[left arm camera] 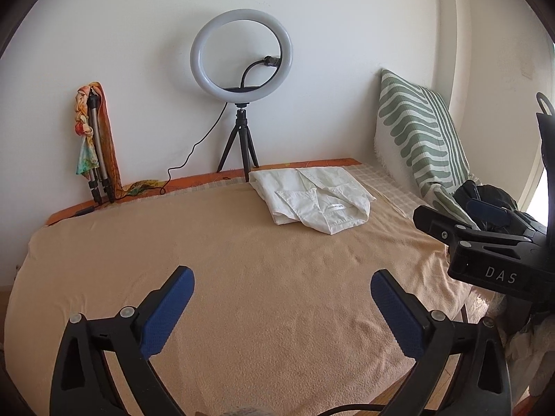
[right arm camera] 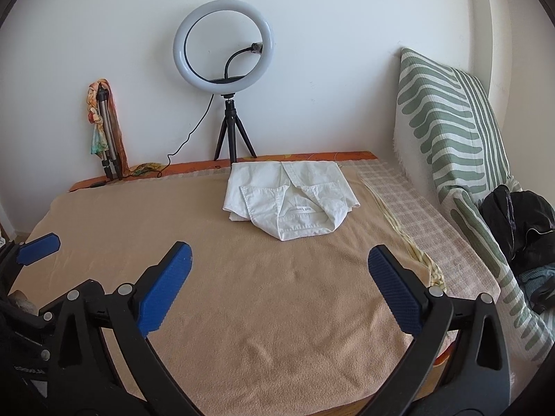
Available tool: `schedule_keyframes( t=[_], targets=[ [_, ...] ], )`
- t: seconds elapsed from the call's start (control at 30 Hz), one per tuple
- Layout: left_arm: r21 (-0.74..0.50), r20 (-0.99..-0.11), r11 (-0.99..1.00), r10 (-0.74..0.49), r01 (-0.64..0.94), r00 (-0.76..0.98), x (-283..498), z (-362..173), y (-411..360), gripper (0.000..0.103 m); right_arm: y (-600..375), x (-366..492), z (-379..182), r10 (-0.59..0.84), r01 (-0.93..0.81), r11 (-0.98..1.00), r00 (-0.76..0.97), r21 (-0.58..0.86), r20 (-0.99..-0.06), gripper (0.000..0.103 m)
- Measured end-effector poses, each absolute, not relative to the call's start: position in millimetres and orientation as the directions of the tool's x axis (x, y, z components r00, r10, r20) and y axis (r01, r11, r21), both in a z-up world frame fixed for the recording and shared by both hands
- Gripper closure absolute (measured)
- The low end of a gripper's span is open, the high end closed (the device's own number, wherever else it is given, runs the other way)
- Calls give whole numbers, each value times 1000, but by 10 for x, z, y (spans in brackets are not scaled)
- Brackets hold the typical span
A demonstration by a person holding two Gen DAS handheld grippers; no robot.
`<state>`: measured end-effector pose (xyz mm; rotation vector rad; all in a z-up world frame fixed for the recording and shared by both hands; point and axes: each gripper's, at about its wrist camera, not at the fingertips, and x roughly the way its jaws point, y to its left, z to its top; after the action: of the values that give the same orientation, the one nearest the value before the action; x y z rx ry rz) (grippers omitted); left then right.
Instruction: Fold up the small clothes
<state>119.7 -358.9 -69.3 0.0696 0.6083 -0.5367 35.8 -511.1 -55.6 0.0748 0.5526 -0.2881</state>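
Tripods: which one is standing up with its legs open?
The black tripod under the ring light. The grey tripod leans folded against the wall, with a scarf hung on it.

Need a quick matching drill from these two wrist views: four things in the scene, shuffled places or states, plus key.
Column 1:
1. white shirt
2. ring light
3. striped cushion
4. left claw

Column 2:
A. stands on a small tripod against the back wall
B. leans upright along the right side of the bed
C. open, holding nothing, over the near part of the tan blanket
D. lies folded on the far part of the blanket

Pairs: 1-D, 2-A, 3-B, 4-C
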Motion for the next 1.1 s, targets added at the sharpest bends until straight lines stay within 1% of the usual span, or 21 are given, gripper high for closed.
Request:
schedule_keyframes(
  t=[0.17,0.3,0.5,1.1],
  targets=[
    [-98,-570,860,-461,501,680,1109,-720,-3547,0,-5062,276,-564,-231,284,959,820,22,-523,0],
    [-108,-566,866,-458,489,686,1056,-713,-3513,0,-5031,266,-566,-242,285,958,818,3,-522,0],
    [-83,-555,870,-445,485,703,996,-681,-3514,0,-5010,240,-545,-250,290,957,820,-4,-515,0],
    [-89,-531,869,-455,487,715,948,-603,-3509,0,-4968,190,-494,-262,290,957,831,-20,-491,0]
  ],
)
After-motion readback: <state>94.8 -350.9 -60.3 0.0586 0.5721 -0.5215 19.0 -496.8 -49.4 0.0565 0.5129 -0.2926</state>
